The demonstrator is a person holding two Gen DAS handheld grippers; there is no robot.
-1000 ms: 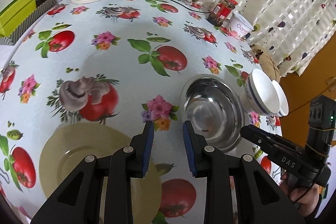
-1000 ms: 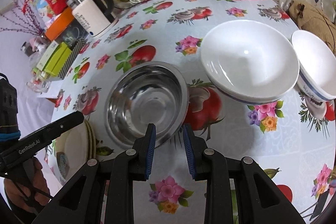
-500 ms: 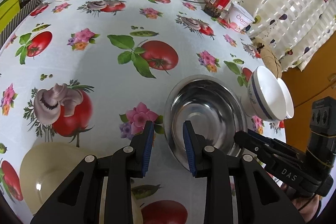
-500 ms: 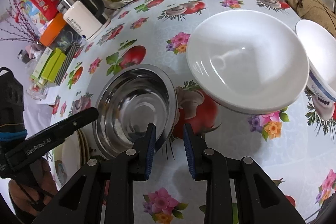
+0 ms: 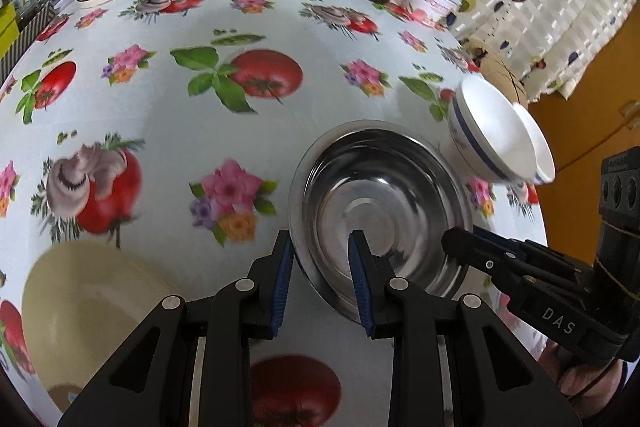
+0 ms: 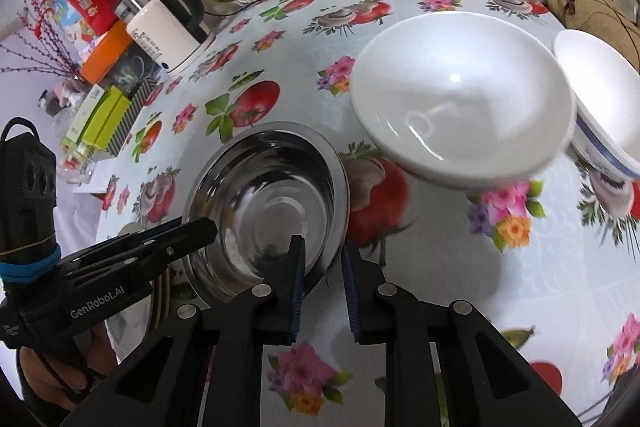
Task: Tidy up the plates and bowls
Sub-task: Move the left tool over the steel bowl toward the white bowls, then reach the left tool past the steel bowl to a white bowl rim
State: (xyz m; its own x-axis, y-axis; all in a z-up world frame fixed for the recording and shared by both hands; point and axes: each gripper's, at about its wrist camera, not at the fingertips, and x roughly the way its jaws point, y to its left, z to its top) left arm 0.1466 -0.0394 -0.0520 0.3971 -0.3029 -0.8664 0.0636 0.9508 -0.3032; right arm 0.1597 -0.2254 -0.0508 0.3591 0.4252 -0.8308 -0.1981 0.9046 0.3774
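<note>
The right gripper point(image 6: 323, 259) has just been closing, its blue pads either side of the near rim of the stainless steel bowl point(image 6: 268, 203); whether they yet pinch it I cannot tell. The left gripper point(image 5: 322, 267) straddles the opposite rim, fingers apart. The bowl sits near the table's point(image 5: 280, 27) front edge, beside the large white bowl point(image 6: 460, 107). Judged step: gripping the steel bowl; next, firm the pinch, then lift.

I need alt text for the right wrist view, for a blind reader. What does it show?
The right gripper straddles the near rim of a steel bowl on a flowered tablecloth, while the left gripper reaches its opposite rim. Two white bowls stand behind.
</note>
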